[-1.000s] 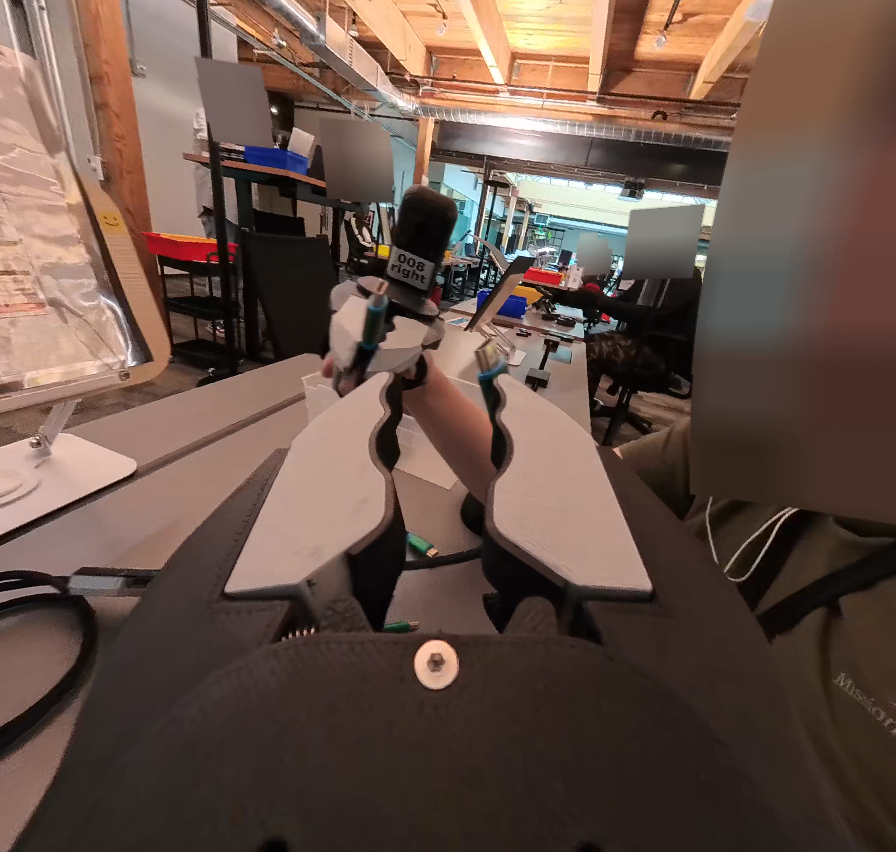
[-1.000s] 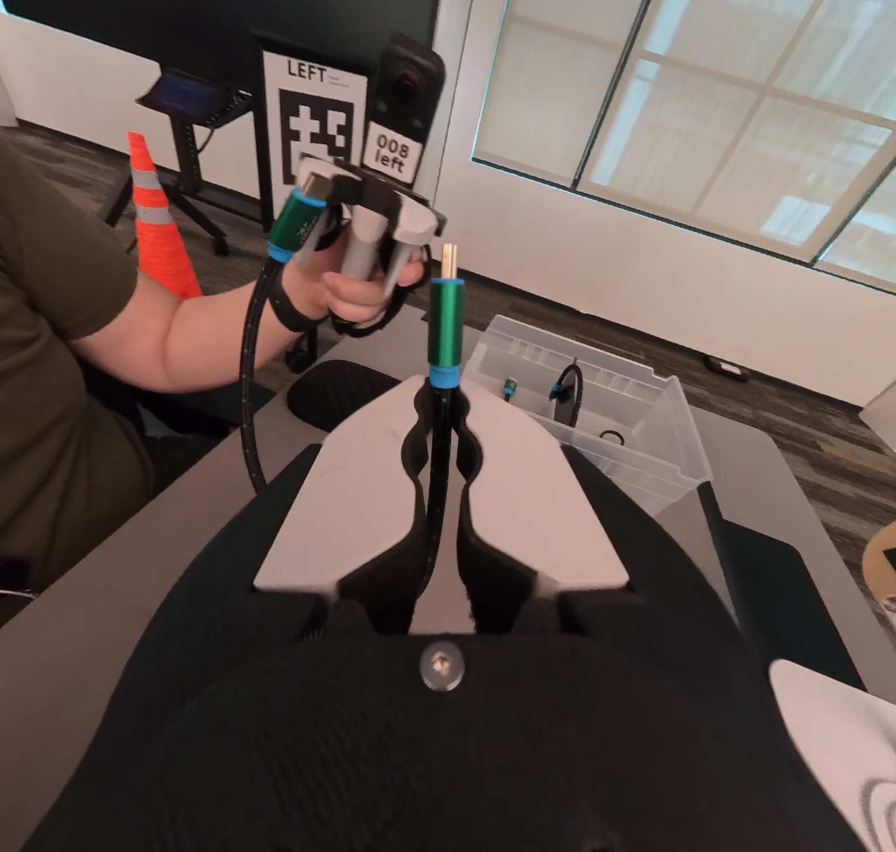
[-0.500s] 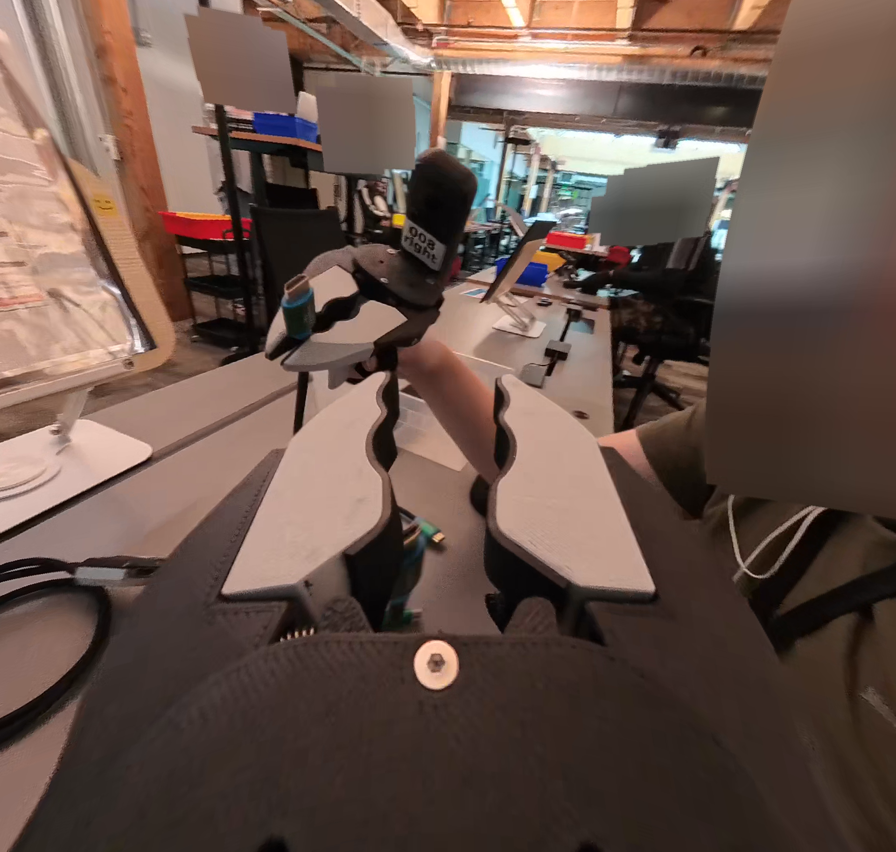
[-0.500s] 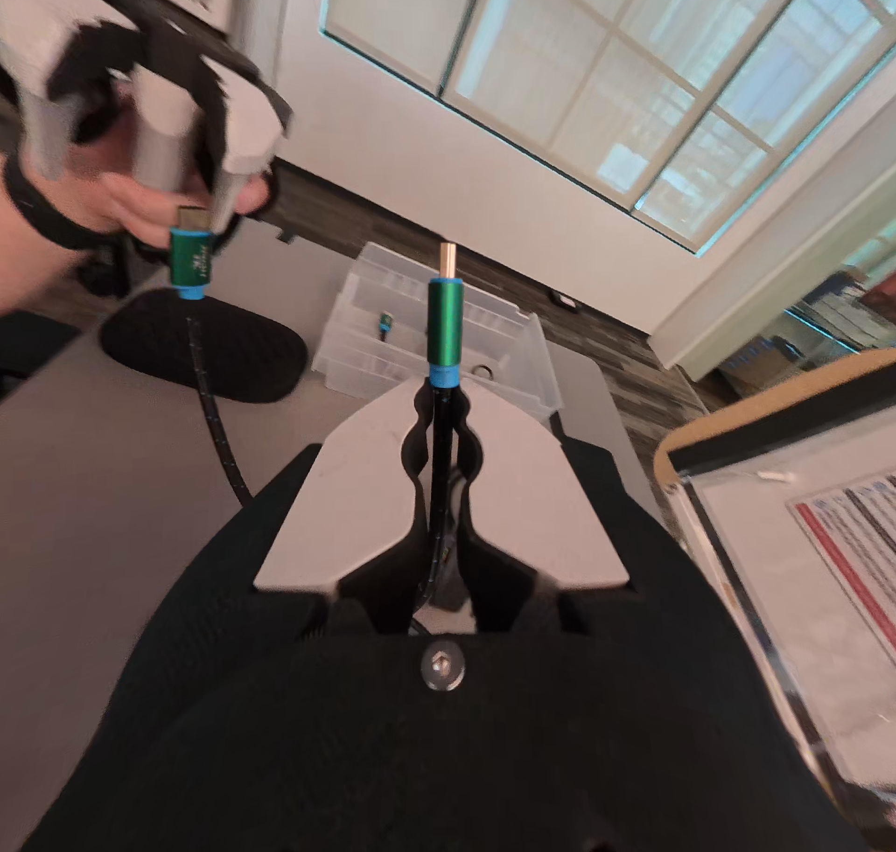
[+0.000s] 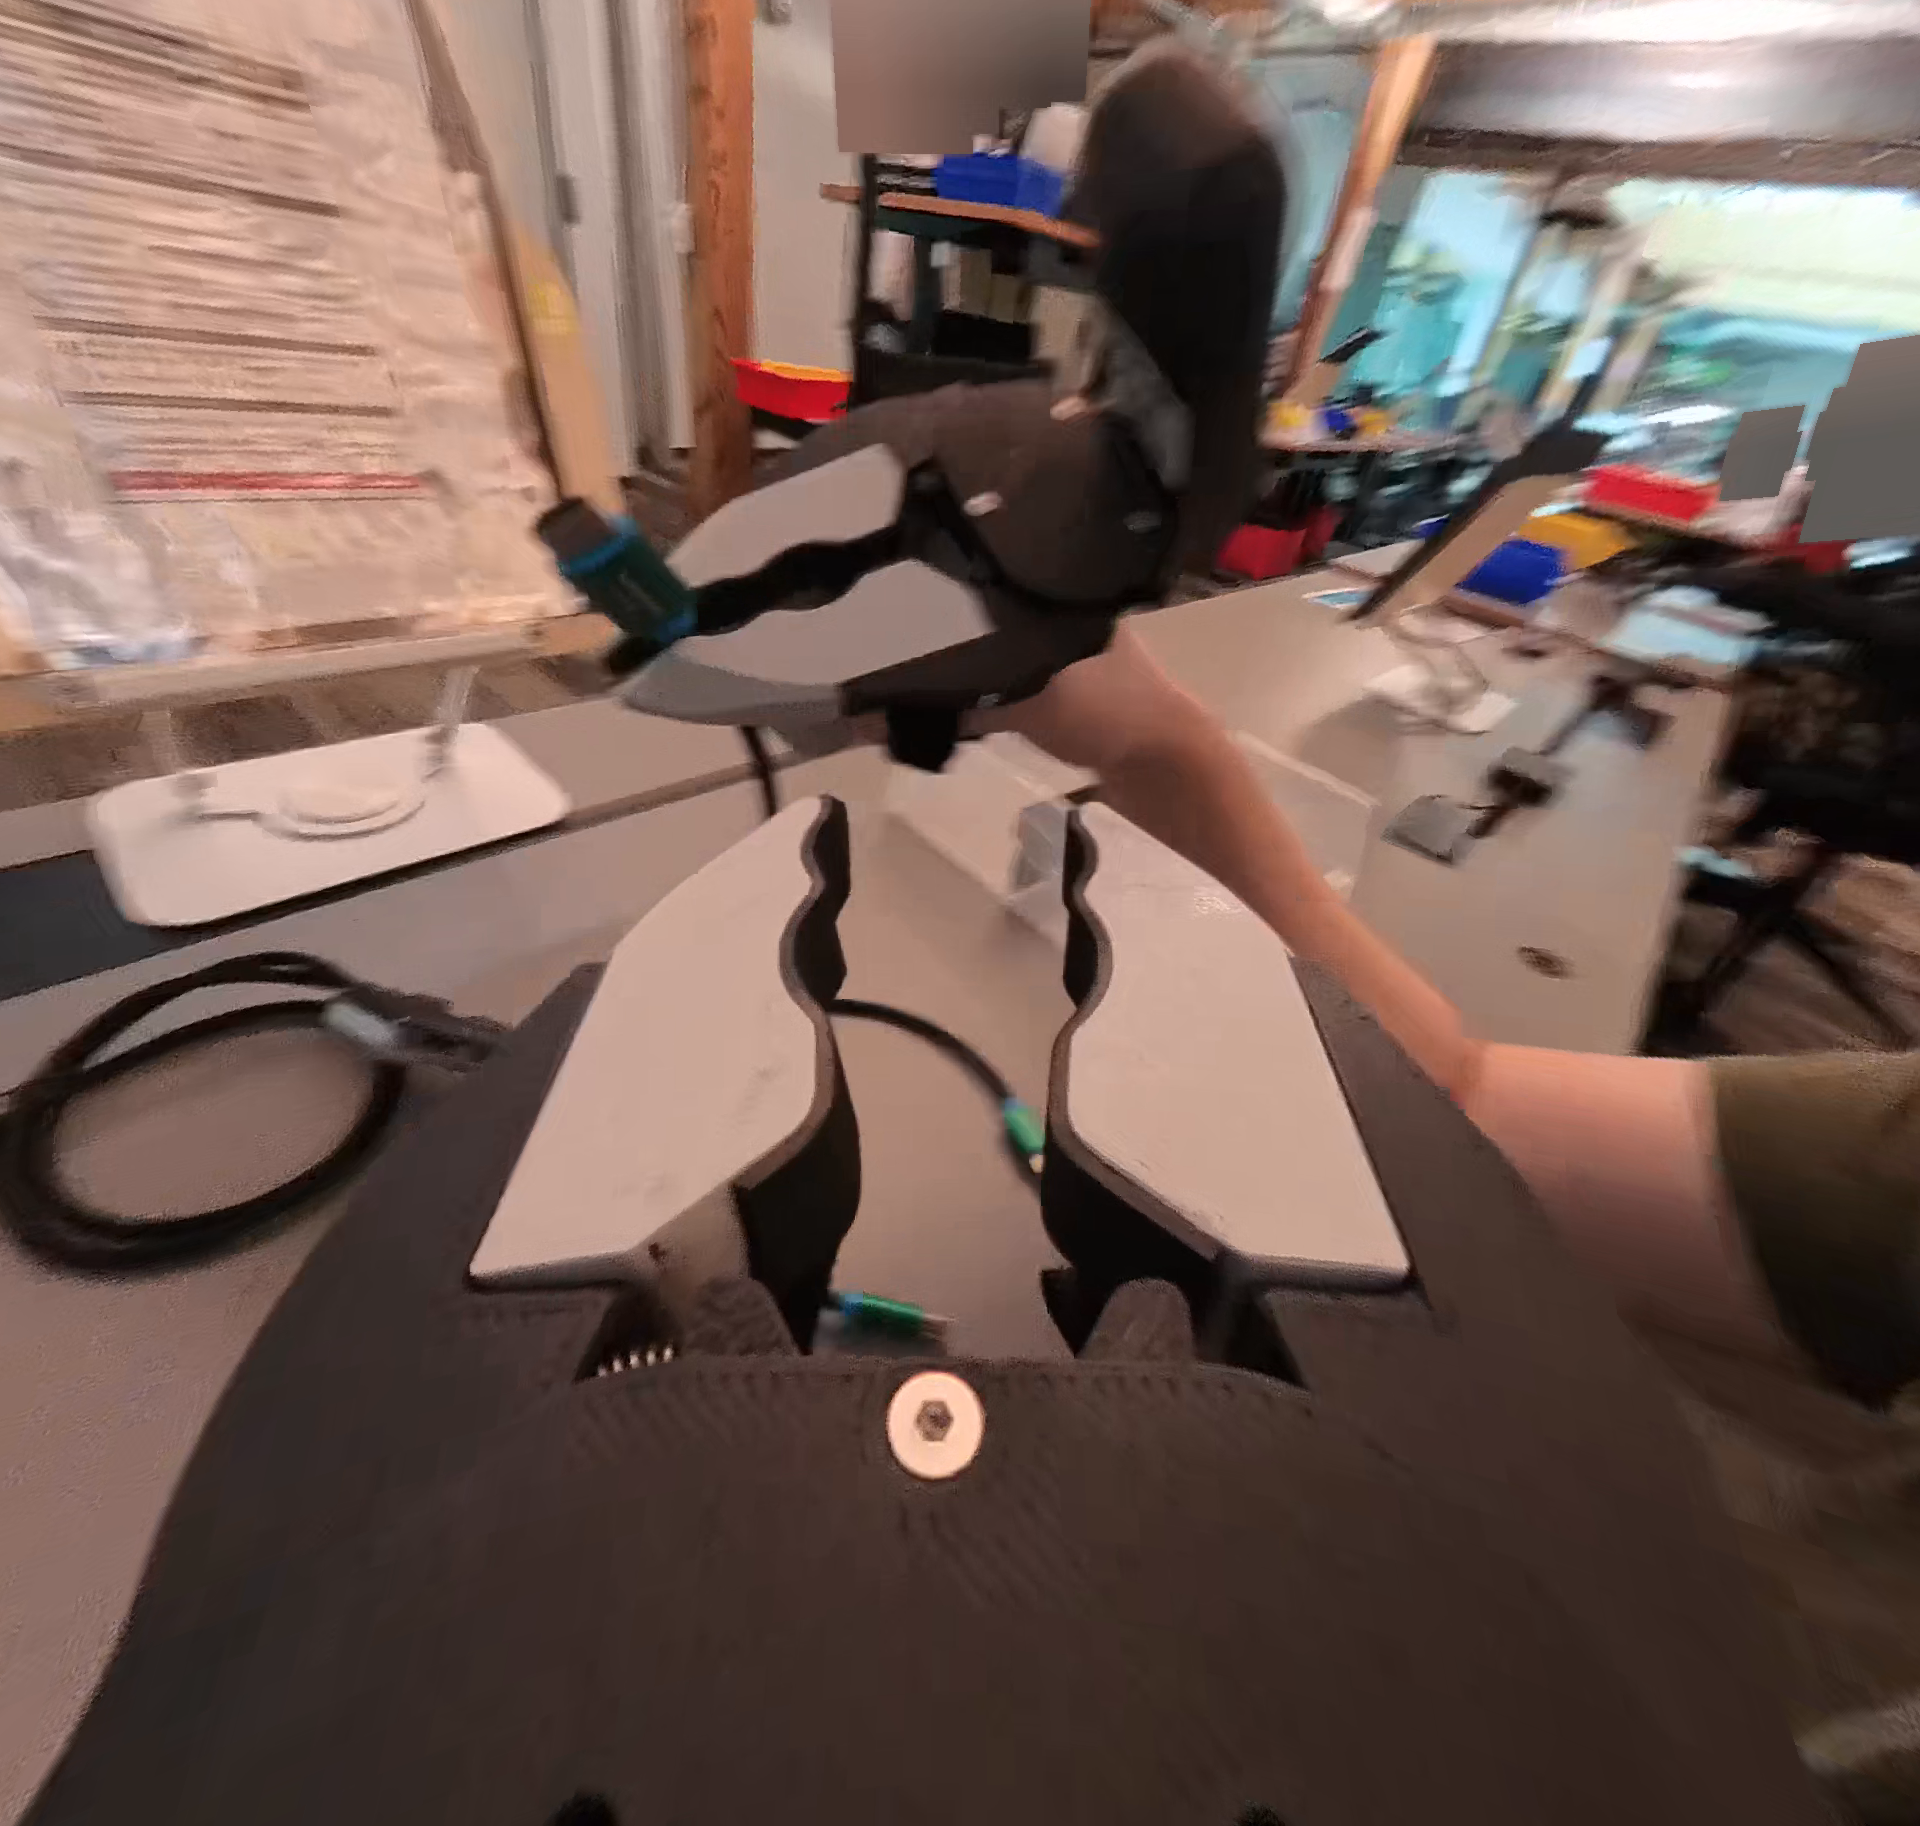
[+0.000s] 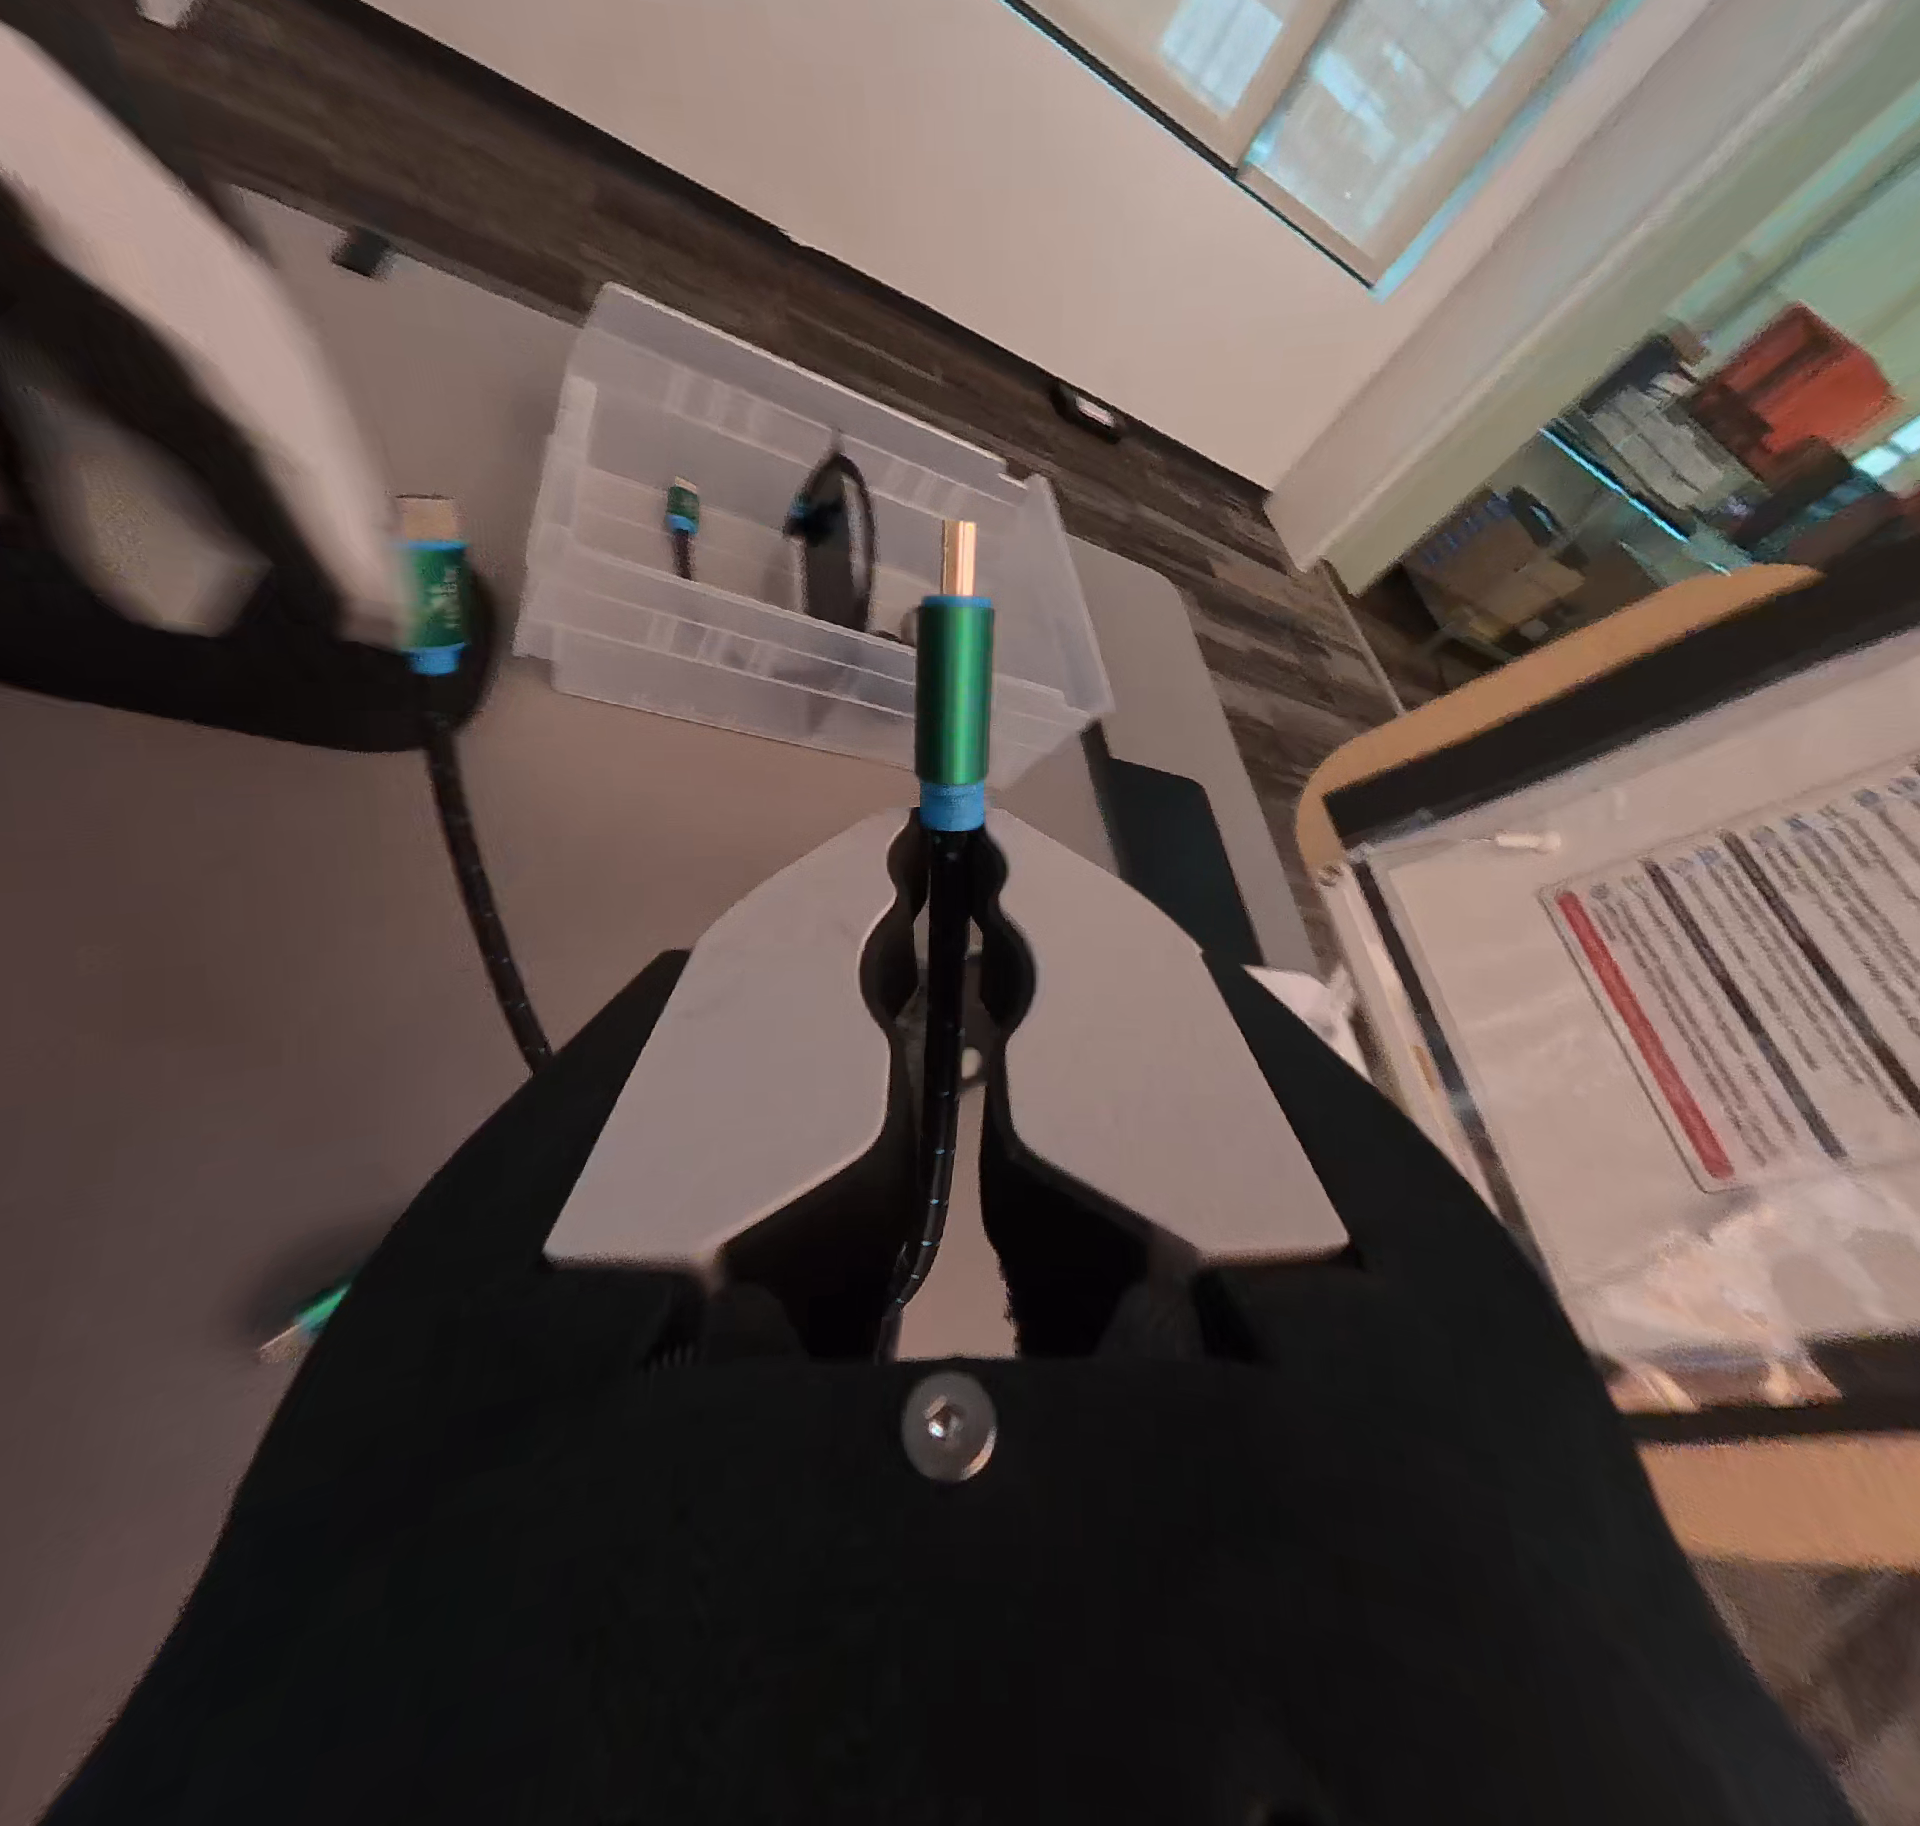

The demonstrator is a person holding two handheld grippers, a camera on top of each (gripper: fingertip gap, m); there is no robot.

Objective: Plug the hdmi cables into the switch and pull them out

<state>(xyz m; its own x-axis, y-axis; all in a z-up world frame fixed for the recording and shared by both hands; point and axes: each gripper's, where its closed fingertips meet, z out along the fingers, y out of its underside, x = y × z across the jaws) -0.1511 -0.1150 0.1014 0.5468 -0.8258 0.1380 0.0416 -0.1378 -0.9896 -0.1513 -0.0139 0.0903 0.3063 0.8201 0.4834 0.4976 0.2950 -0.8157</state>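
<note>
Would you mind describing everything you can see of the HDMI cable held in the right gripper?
The HDMI cable is black and braided with faint blue flecks. It ends in a glossy green metallic sleeve with a blue collar at its base and a gold-coloured plug tip on top. The right gripper is shut on the cord just below the collar, both fingers touching it, so the plug stands straight out past the fingertips, in the air and plugged into nothing. Behind the fingers the cord runs back toward the gripper body and out of sight.
</note>
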